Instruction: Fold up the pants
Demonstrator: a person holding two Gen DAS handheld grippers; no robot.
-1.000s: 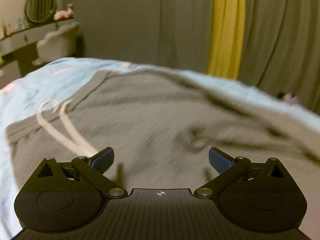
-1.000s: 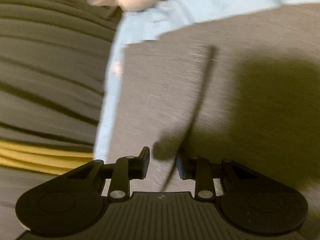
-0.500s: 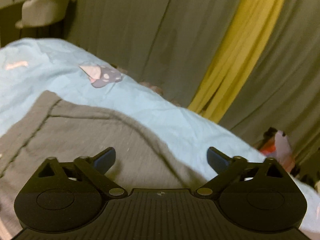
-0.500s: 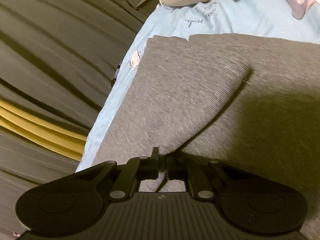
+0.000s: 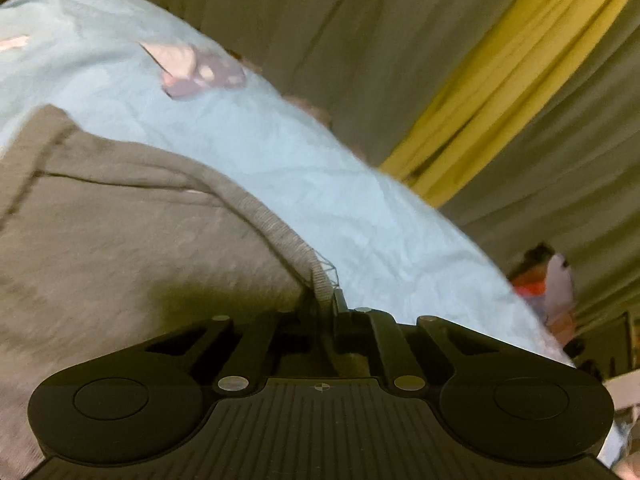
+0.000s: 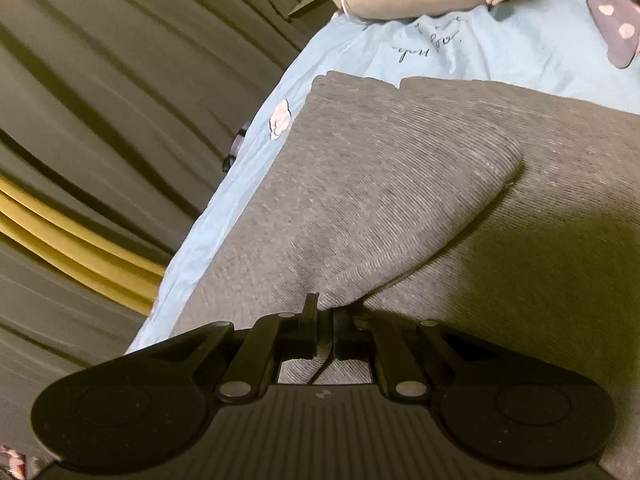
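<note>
While pinched, pants (image 5: 120, 220) edges sit between both jaws — taut.

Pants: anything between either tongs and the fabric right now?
Nothing visible. The left tongs are shut on the edge of the pants, and the right tongs are shut on a raised fold of the same pants. Both touch fabric directly. Only the blue sheet lies under the pants.

Grey knit pants (image 6: 400, 208) lie on a light-blue sheet (image 6: 500, 56), one leg lapped over, ribbed edge (image 5: 322, 280) raised.
</note>
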